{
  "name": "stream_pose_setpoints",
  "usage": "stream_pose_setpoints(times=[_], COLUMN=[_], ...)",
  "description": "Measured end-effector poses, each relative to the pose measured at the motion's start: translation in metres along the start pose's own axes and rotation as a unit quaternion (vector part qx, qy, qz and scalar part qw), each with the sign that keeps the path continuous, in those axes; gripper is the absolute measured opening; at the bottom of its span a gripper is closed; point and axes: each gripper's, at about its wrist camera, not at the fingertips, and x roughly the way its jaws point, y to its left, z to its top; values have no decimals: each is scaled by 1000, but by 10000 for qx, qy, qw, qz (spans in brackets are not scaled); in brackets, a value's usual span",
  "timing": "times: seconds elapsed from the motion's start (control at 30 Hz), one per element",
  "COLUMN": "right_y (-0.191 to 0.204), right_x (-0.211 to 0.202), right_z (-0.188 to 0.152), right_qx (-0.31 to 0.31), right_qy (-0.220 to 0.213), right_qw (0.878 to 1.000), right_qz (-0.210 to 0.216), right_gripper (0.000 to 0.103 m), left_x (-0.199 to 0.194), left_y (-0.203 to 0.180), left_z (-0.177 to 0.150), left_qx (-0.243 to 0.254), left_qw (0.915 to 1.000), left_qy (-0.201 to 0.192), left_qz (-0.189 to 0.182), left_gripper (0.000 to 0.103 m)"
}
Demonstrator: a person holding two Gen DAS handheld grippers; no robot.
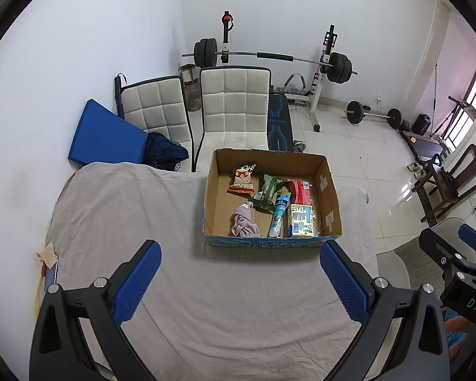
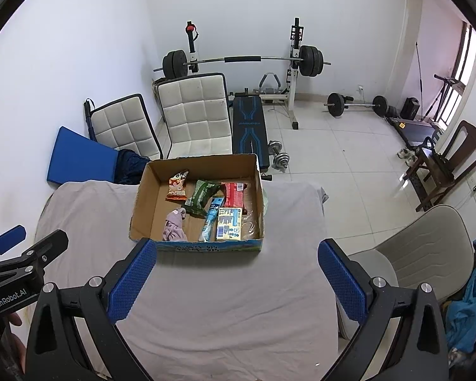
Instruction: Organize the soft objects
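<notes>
An open cardboard box (image 1: 330, 190) (image 2: 142, 203) stands at the far edge of a table covered with a grey cloth (image 1: 127, 216) (image 2: 225, 285). Inside lie a crumpled pink cloth (image 1: 242, 222) (image 2: 174, 226), an orange snack bag (image 1: 242, 179) (image 2: 177, 186), a green packet (image 1: 266, 192) (image 2: 201, 196), a blue tube (image 1: 279, 214) (image 2: 210, 219), a red pack (image 1: 300, 192) (image 2: 233, 194) and a yellow-blue pack (image 1: 300, 220) (image 2: 228, 224). My left gripper (image 1: 241, 281) is open and empty, short of the box. My right gripper (image 2: 236, 277) is open and empty, also short of the box.
Two white padded chairs (image 1: 234, 104) (image 2: 195, 111) and a blue mat (image 1: 106, 133) (image 2: 79, 160) stand behind the table. A weight bench with barbell (image 1: 276, 58) (image 2: 247, 60) is by the wall. A beige chair (image 2: 422, 247) is right of the table.
</notes>
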Motion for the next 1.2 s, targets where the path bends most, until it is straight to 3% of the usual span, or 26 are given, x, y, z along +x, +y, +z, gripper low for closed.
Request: stream_pose_setpoints(times=[1.2], right_y=[6], right_x=[-16], right_z=[18], right_qx=[6], right_qy=[-205], right_qw=[9998], right_qz=[-43], right_gripper=[103], left_x=[-7], left_y=[-11], left_z=[5], left_qx=[-48], left_qw=[9999], left_qy=[-69], left_qz=[138], left_gripper=[103])
